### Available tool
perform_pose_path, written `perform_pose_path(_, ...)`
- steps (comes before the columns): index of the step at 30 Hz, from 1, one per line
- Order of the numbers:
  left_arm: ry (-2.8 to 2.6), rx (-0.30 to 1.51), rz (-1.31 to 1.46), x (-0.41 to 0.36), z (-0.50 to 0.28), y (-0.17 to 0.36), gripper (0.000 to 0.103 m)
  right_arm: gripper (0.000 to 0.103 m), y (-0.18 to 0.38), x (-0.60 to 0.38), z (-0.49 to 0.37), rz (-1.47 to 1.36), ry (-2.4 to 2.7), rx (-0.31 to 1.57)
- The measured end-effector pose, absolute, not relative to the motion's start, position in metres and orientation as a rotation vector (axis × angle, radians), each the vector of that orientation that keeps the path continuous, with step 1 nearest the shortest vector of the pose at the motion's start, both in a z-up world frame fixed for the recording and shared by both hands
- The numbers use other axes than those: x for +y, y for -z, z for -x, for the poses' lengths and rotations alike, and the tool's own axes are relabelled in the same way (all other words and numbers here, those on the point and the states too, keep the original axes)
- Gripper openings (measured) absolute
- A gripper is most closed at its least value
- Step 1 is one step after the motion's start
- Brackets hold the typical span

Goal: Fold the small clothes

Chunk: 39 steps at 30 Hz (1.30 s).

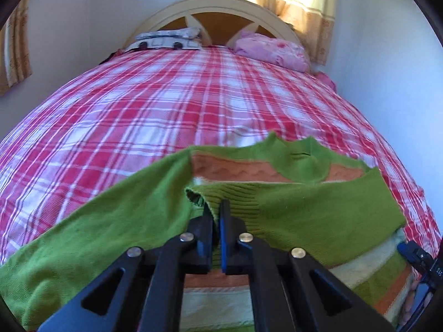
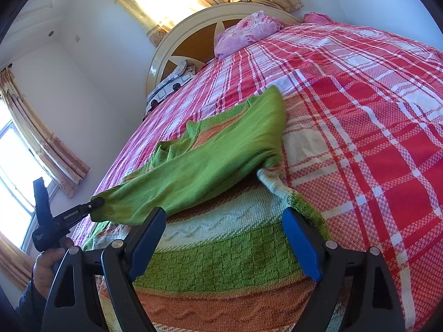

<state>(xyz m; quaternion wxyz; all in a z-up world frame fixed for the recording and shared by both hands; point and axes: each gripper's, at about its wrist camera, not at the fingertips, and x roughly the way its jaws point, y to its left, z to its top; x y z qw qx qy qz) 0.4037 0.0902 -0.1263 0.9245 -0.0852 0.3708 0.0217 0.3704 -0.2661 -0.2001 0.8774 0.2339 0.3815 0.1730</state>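
Note:
A small green knitted sweater (image 1: 304, 210) with orange and cream stripes lies on the red plaid bed (image 1: 166, 105). My left gripper (image 1: 214, 210) is shut on the ribbed cuff of its green sleeve (image 1: 205, 196), which is drawn across the sweater's body. In the right wrist view the sweater (image 2: 221, 257) lies under my right gripper (image 2: 224, 238), which is open and empty just above the striped body. The same sleeve (image 2: 210, 166) stretches to the left gripper (image 2: 94, 204) at the left.
A pink pillow (image 1: 272, 49) and a patterned pillow (image 1: 169, 38) lie by the curved headboard (image 1: 210, 8). Curtained windows (image 2: 25, 166) stand at the left and behind the bed. The wall (image 1: 387, 55) runs along the bed's right side.

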Motion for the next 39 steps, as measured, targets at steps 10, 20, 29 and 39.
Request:
perform_pose_path(10, -0.101, 0.829, 0.182, 0.096, -0.410, 0.162, 0.020, 0.086, 0.201, -0.266, -0.371, -0.489, -0.359, 0.799)
perform_pose_path(20, -0.145, 0.845, 0.183, 0.103, -0.404, 0.172, 0.055, 0.086, 0.154, -0.244, -0.368, -0.337, -0.333, 0.708)
perform_pose_path(29, -0.137, 0.837, 0.198, 0.105, -0.400, 0.174, 0.067, 0.086, 0.194, -0.216, -0.432, -0.187, -0.335, 0.964)
perform_pose_path(39, -0.129, 0.847, 0.178, 0.100, -0.401, 0.175, 0.088, 0.087, 0.155, -0.172, -0.420, -0.123, -0.350, 0.888)
